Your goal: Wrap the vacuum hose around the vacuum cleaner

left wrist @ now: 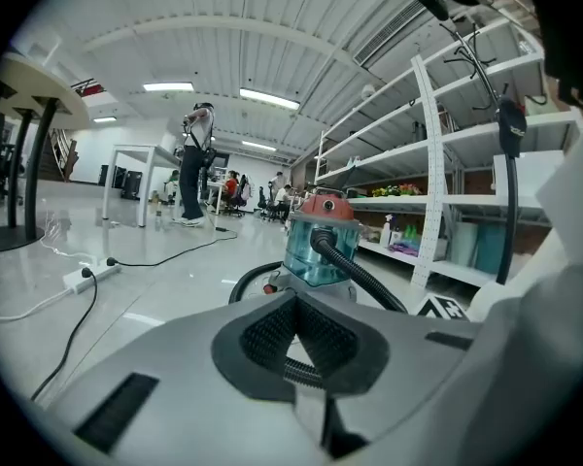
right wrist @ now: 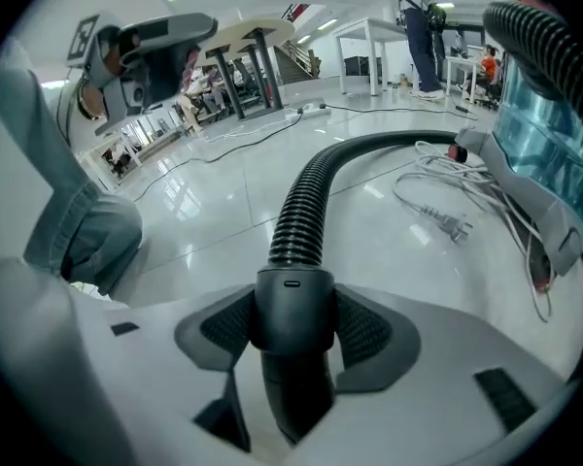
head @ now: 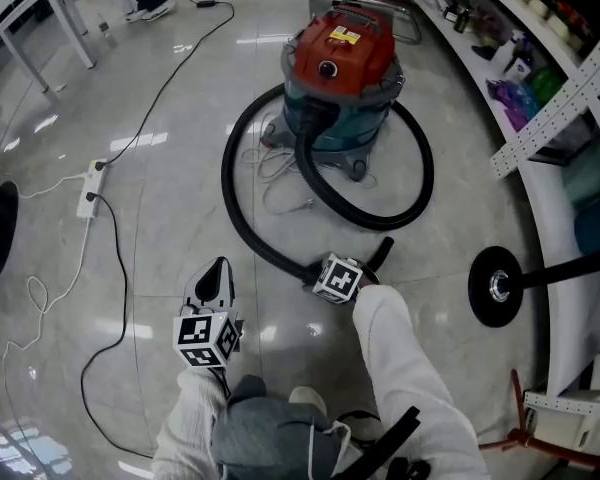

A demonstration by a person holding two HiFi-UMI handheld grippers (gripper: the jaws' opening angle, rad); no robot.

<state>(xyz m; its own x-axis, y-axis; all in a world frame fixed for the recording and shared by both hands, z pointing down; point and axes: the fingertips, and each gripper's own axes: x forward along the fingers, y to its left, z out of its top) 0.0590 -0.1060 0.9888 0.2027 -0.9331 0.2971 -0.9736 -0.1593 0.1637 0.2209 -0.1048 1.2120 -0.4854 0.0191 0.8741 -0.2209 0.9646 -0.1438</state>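
Black ribbed vacuum hose [head: 242, 218] loops on the glossy floor [head: 180, 98] around the red-topped vacuum cleaner [head: 338, 68] in the head view, with its free end near the person. The right gripper [head: 368, 268], on an outstretched white sleeve [head: 400, 348], angles steeply down onto that end. The left gripper [head: 217, 268] hovers beside it.

Left gripper view: the fingers [left wrist: 262, 333] are closed together and empty, aimed almost level at the vacuum cleaner.

Right gripper view: the fingers [right wrist: 364, 328] clamp the smooth rigid cuff [right wrist: 291, 309]. That cuff looks the surest hold. The hose itself seems light, springy and likely to uncoil.
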